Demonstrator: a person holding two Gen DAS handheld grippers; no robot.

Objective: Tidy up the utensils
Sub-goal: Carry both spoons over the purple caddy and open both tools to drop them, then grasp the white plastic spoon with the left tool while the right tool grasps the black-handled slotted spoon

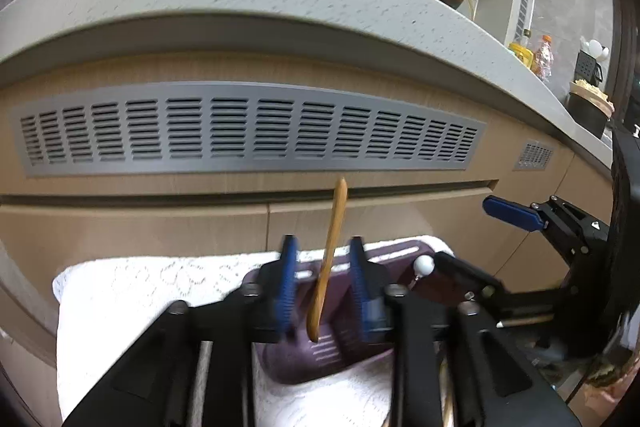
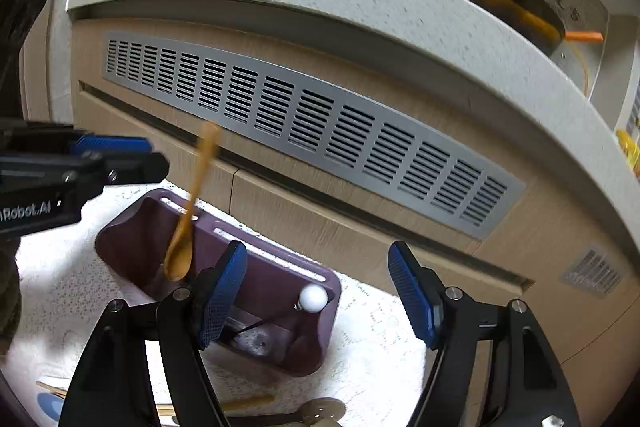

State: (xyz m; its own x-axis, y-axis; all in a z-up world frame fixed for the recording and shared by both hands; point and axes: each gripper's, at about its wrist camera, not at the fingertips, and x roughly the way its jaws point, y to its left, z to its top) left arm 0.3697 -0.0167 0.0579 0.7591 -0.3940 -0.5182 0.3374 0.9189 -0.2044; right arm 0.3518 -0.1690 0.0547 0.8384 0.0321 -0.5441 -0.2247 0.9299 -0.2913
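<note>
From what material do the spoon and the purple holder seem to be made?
The spoon looks like wood or bamboo: warm tan-brown, matte, with no metallic shine, though motion blur hides any grain. The purple holder looks like moulded plastic: even colour, smooth rounded edges, slots cut into its rim and a soft sheen.
</note>
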